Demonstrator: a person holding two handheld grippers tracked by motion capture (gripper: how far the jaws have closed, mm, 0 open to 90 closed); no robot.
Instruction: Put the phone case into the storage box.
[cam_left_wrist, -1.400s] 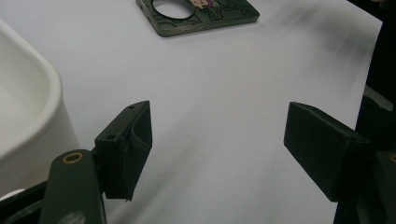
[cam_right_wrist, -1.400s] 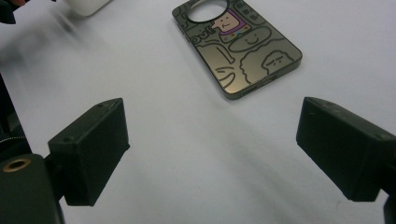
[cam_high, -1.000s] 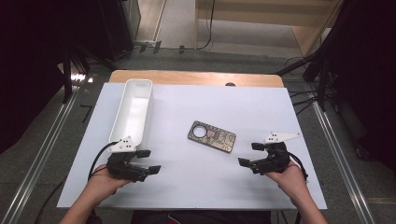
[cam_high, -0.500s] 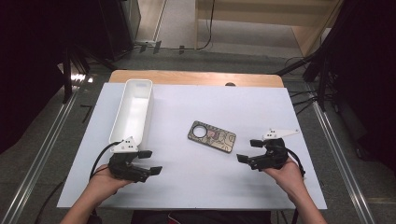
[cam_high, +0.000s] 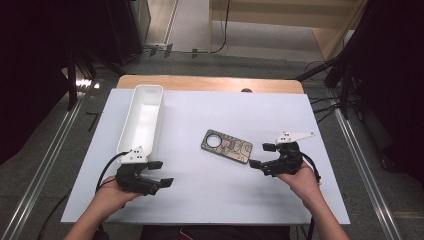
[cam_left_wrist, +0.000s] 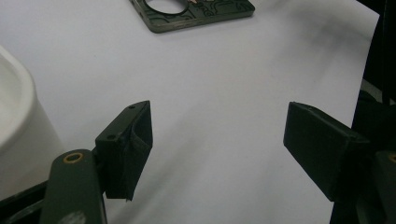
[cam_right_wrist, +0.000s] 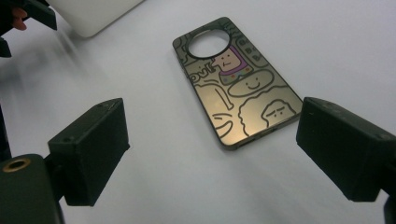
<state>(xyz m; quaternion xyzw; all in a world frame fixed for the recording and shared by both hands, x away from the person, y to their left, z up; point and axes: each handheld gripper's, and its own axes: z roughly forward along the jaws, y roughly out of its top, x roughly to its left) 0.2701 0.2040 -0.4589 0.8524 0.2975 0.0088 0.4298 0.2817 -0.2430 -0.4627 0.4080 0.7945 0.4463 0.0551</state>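
One phone case, one white tray, two grippers.
The phone case (cam_high: 227, 146) is lying flat mid-table, right of the white tray (cam_high: 141, 116); the right gripper (cam_high: 262, 156) is hovering just beside it, jaws wide apart and empty, while the left gripper (cam_high: 161, 173) is gaping empty too, near the tray's end.

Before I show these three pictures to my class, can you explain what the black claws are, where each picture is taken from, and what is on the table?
A person holds a hand-worked claw in each hand. The high view looks down on the table: left claw and right claw, both open, holding nothing. The other two pictures come from cameras riding on each claw. On the white surface lie a phone case with cartoon drawings, flat, and a long white tray. The right claw points at the phone case, not touching it.
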